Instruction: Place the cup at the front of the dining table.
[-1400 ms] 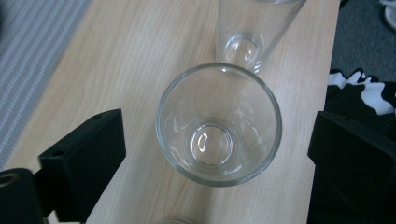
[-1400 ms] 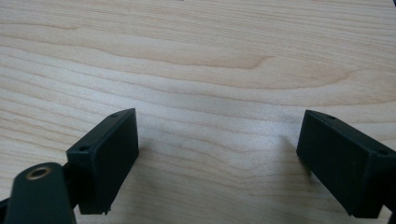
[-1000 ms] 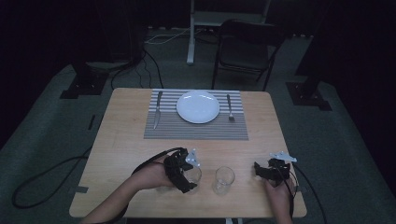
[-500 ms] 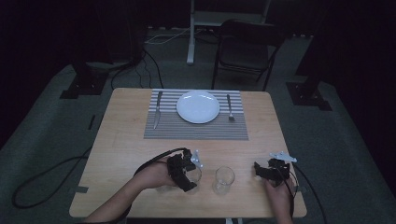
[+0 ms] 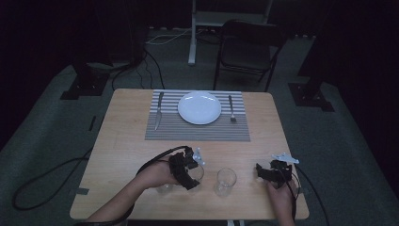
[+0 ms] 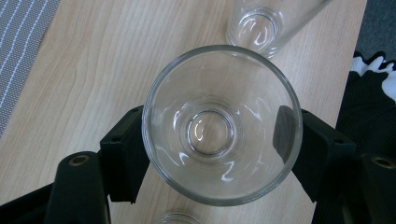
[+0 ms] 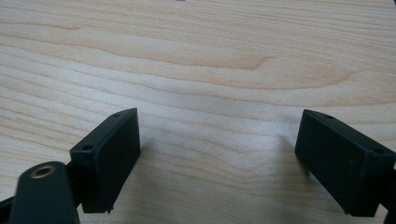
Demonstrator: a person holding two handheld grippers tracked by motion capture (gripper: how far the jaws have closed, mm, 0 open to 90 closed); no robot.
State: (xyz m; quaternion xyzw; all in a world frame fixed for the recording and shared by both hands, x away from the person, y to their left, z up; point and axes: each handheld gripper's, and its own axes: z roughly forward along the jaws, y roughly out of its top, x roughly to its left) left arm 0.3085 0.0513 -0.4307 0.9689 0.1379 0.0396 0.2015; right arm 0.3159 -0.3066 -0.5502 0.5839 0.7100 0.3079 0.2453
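Dim room, wooden table (image 5: 122, 141). Left gripper (image 6: 212, 140) jaws just closed onto the glass (image 6: 219, 126), lower centre-left of the high view; pads now press the wall on both sides, so the grip looks set and a lift seems next. Right gripper (image 7: 217, 154) idle at lower right, jaws wide apart with nothing between them. Second glass (image 5: 225, 181) stands just beside the held one, third glass (image 5: 164, 188) close too: clip risk. Plate (image 5: 199, 107), knife (image 5: 158, 110), fork (image 5: 231, 108) on striped placemat (image 5: 197, 129), well apart.
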